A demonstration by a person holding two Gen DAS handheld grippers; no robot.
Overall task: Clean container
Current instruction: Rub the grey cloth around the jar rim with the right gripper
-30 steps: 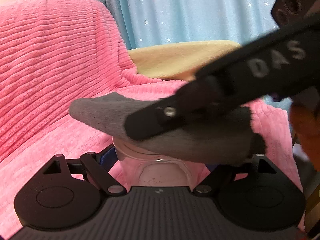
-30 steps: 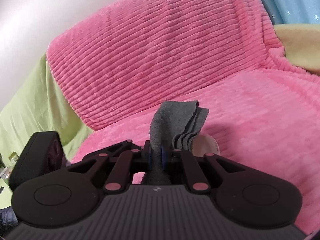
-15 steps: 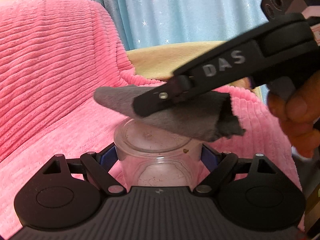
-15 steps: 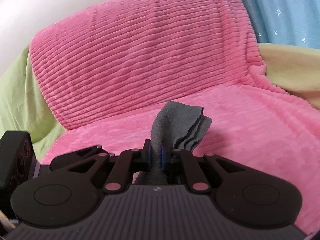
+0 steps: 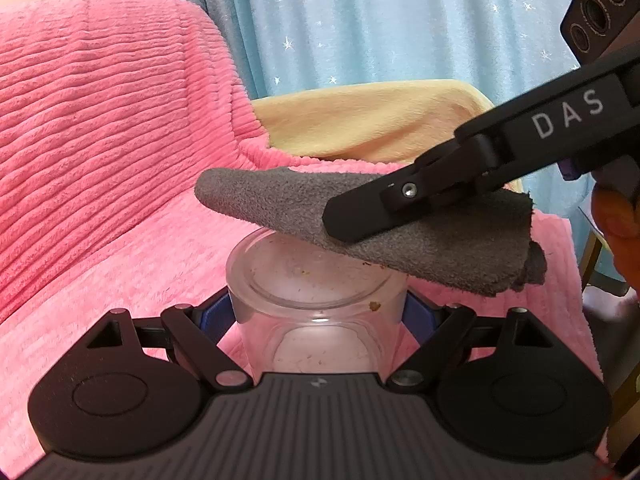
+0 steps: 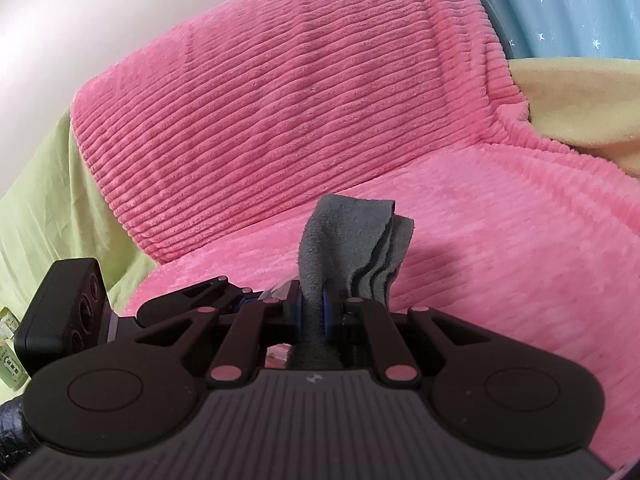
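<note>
Brown crumbs [image 5: 375, 305] dot container [image 5: 316, 300], left view only.

Container [image 5: 316, 304] between the left gripper [image 5: 316, 312] fingers. Cloth [image 5: 400, 220] just above its rim, between the right gripper [image 6: 314, 314] fingers. Blanket [image 5: 100, 160] beneath and behind.

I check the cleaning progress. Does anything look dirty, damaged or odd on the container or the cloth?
Yes. The clear container, clamped by the left gripper, has brown crumbs and specks on its top, one larger near the right rim. The grey cloth in the right gripper has a ragged right edge.
</note>
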